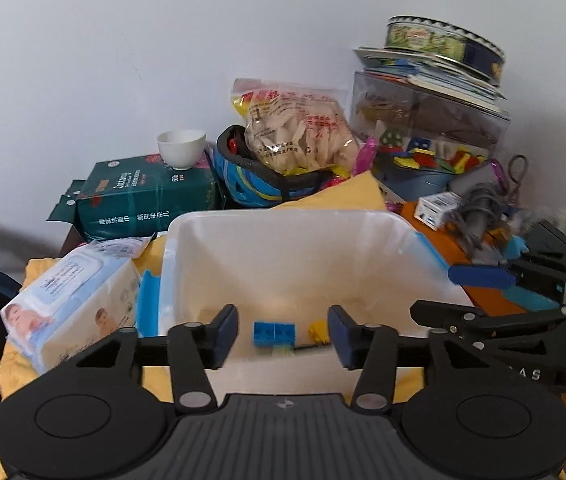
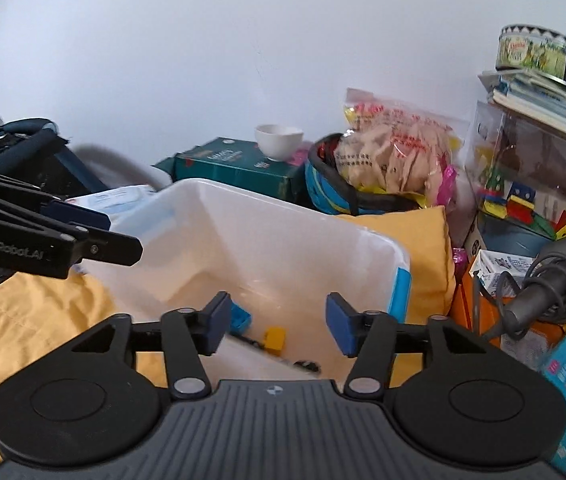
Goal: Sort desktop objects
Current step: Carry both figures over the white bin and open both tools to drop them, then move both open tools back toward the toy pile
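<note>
A white plastic bin (image 1: 283, 248) stands on a yellow cloth (image 1: 339, 196); it also shows in the right wrist view (image 2: 267, 240). On its floor lie a blue brick (image 1: 274, 333) and a yellow brick (image 1: 318, 330); the right wrist view shows the yellow brick (image 2: 274, 338) and part of the blue brick (image 2: 239, 318). My left gripper (image 1: 283, 336) is open and empty over the bin's near edge. My right gripper (image 2: 277, 328) is open and empty over the bin's near right side; it also shows at the right of the left wrist view (image 1: 479, 292).
A wet-wipes pack (image 1: 71, 300) lies left of the bin. Behind stand a green box (image 1: 147, 196) with a white cup (image 1: 181, 152), a helmet (image 1: 263, 180) holding a snack bag (image 1: 299, 128), a clear box of toys (image 1: 427, 132), a tin (image 1: 443, 44) and a hair dryer (image 2: 551, 276).
</note>
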Motion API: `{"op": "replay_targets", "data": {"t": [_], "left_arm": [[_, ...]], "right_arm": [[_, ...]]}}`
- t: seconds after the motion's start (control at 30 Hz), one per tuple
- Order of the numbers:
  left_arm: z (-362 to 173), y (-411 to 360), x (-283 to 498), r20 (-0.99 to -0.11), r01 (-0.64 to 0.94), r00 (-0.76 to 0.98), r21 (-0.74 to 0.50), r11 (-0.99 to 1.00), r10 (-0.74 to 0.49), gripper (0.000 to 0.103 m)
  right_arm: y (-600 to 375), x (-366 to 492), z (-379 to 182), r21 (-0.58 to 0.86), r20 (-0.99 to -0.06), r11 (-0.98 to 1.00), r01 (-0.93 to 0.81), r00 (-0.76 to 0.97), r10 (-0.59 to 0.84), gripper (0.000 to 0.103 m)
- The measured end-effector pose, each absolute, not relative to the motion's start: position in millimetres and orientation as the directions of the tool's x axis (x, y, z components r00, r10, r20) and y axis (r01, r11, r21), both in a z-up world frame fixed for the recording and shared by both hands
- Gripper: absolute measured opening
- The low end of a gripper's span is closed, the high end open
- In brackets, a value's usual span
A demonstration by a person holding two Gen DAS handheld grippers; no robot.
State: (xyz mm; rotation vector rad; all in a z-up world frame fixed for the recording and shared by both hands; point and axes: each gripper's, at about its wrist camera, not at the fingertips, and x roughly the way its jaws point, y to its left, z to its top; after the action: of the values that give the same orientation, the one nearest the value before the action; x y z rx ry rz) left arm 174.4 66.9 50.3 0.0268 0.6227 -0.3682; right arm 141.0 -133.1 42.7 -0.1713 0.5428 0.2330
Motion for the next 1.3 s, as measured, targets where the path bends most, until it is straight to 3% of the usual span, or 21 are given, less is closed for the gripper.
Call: {"op": "replay_targets", "data": {"t": [0.07,0.27,0.57,0.8,1.0,1.07,1.1,1.13,1.3], "left_arm": [[46.1,70.9,155.8,-0.588,0.334,0.744,-0.084,0.939,-0.317,0.064],[8.7,87.2,105.8,-0.655,0.298,0.694,-0.116,0.947,-0.299,0.064],[-43.9,98.1,54.3,-0.769,0.225,0.597,-0.116,0.967,-0.231,0.064],[-50.2,92.8,31.7,-0.783,0.241,0.572,-0.126,0.962,-0.246,0.064],[-53.6,87.5,17.5,-0.796,0.256,0.553,-0.119,0.959,-0.247,0.064],[-53.8,87.3,14.5,-0.795,0.260,0.553,-0.121,0.958,-0.251,0.064],[-53.7,86.9,13.2,-0.793,0.266,0.552,-0.124,0.956,-0.256,0.064],[-53.9,86.1,12.0,-0.792,0.272,0.551,-0.126,0.954,-0.262,0.064],[-56.8,80.3,13.5,-0.795,0.287,0.538,-0.141,0.948,-0.281,0.063]], "right_arm": [[-132.2,126.6,39.7,-0.109,-0.531,0.952,-0.285,0.827,0.186,0.067],[-127.6,81.8,8.3,-0.112,-0.620,0.929,-0.353,0.755,0.212,0.076],[-127.7,41.4,-37.1,-0.025,-0.719,0.935,-0.353,0.656,0.229,0.077],[-126.5,25.6,-38.6,-0.036,-0.706,0.944,-0.327,0.677,0.207,0.080],[-127.7,22.1,-44.7,0.006,-0.760,0.950,-0.312,0.616,0.206,0.082],[-127.2,19.2,-46.5,0.010,-0.768,0.944,-0.331,0.602,0.219,0.073],[-125.6,17.1,-47.3,0.002,-0.771,0.938,-0.348,0.597,0.223,0.052],[-122.0,15.4,-48.6,-0.014,-0.780,0.928,-0.373,0.585,0.224,0.043],[-110.0,8.1,-52.9,-0.034,-0.795,0.905,-0.425,0.561,0.233,0.044]]}}
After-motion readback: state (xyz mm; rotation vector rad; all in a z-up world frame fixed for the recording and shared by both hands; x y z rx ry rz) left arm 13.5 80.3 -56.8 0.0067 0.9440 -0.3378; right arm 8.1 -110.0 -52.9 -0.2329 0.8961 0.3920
